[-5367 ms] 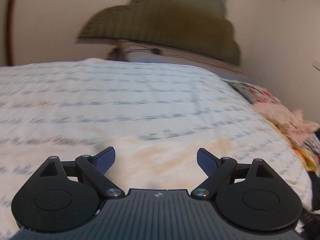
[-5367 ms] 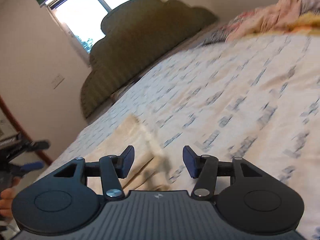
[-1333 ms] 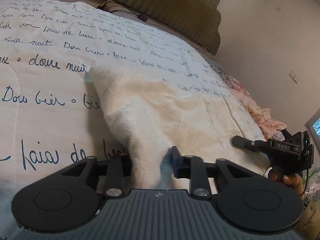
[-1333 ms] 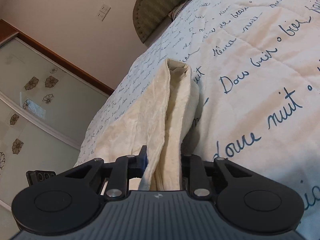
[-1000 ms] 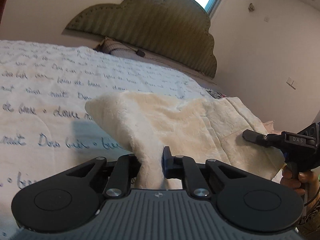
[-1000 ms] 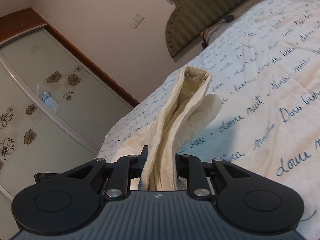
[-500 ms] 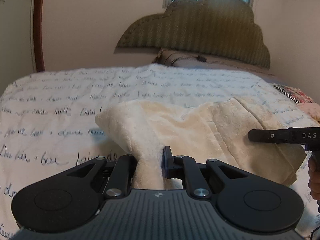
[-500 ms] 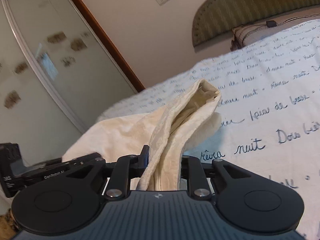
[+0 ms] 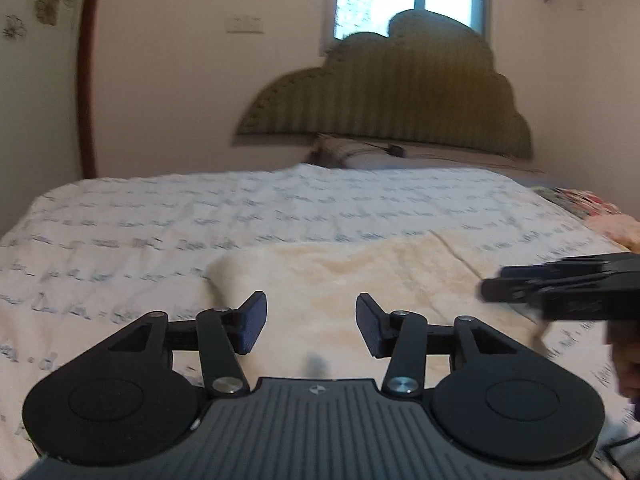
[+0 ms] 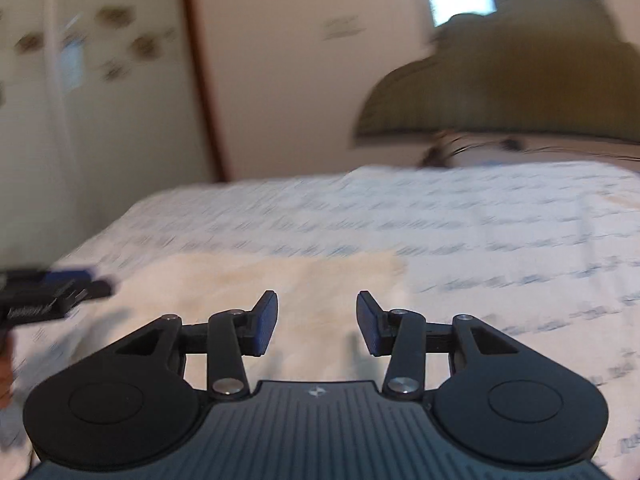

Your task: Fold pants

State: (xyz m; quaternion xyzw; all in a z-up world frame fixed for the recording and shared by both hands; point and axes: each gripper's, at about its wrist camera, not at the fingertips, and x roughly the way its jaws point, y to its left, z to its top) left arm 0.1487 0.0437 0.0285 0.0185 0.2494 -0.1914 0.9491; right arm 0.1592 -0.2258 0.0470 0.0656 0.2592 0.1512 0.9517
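Now your left gripper [image 9: 308, 320] has its jaws parting with nothing between them, and your right gripper [image 10: 316, 320] likewise, jaws opening and empty. The pants [image 9: 360, 276] lie flat on the bed [image 9: 160, 220], filling the lower middle of both views just ahead of the fingertips; in the left view they run from a rounded corner at centre left across to the right edge, where the right gripper's fingers [image 9: 560, 284] reach in from the right over the cloth.

In the right view the pants [image 10: 260, 280] stretch from lower left to a blunt end just right of centre, and the left gripper [image 10: 48, 292] pokes in at the left edge.

Beyond the pants the quilt runs bare up to a pillow [image 9: 360, 152] and a green headboard [image 9: 400, 96] in the upper middle. Some clothes [image 9: 600, 212] are heaped at the bed's right edge. A wardrobe door [image 10: 60, 100] fills the upper left of the right view, beside the bed. Both views are blurred.
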